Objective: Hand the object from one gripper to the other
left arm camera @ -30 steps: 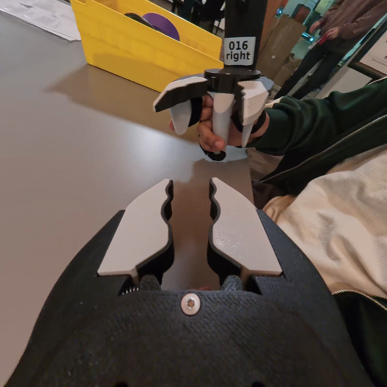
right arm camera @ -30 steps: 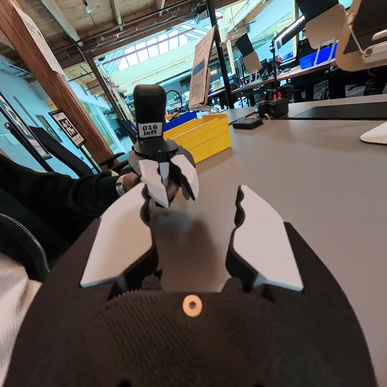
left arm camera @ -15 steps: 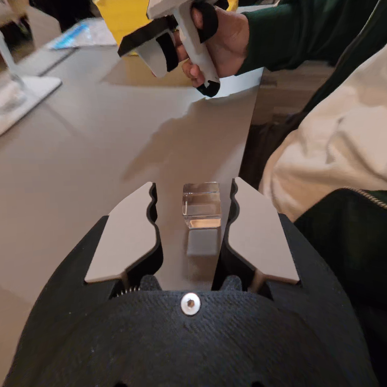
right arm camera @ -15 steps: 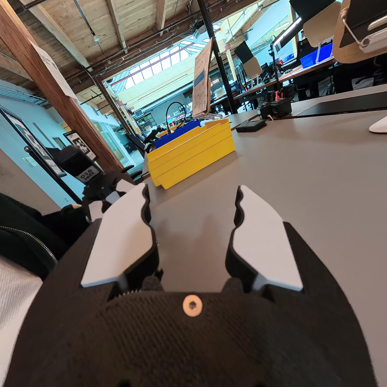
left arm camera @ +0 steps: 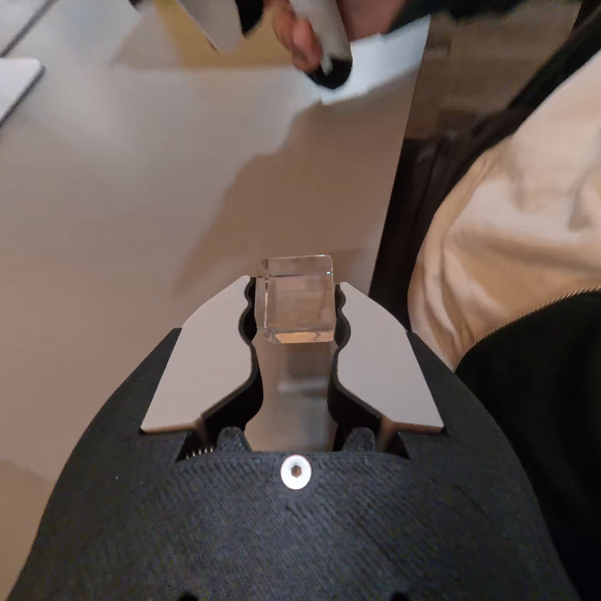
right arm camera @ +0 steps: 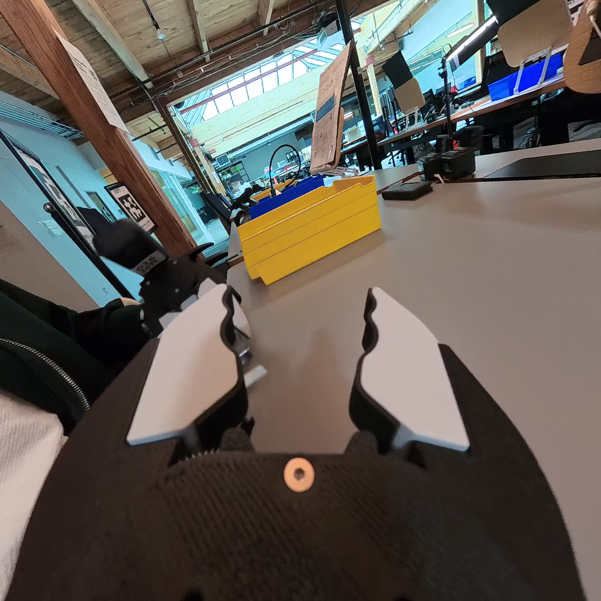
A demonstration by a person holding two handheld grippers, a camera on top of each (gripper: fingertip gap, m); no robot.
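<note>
Both fingers of the left gripper have now closed onto the clear cube near the table's edge, readying the handover, while the right gripper waits with jaws wide.

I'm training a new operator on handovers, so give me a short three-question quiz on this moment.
1. True or false: the clear cube sits between the left gripper fingers.
2. The right gripper is: A) open and empty, B) shut on the cube, C) out of view.
3. Fill in: the bin nearest on the table is coloured ____.

Key: 1 true; 2 A; 3 yellow, the yellow bin.
</note>
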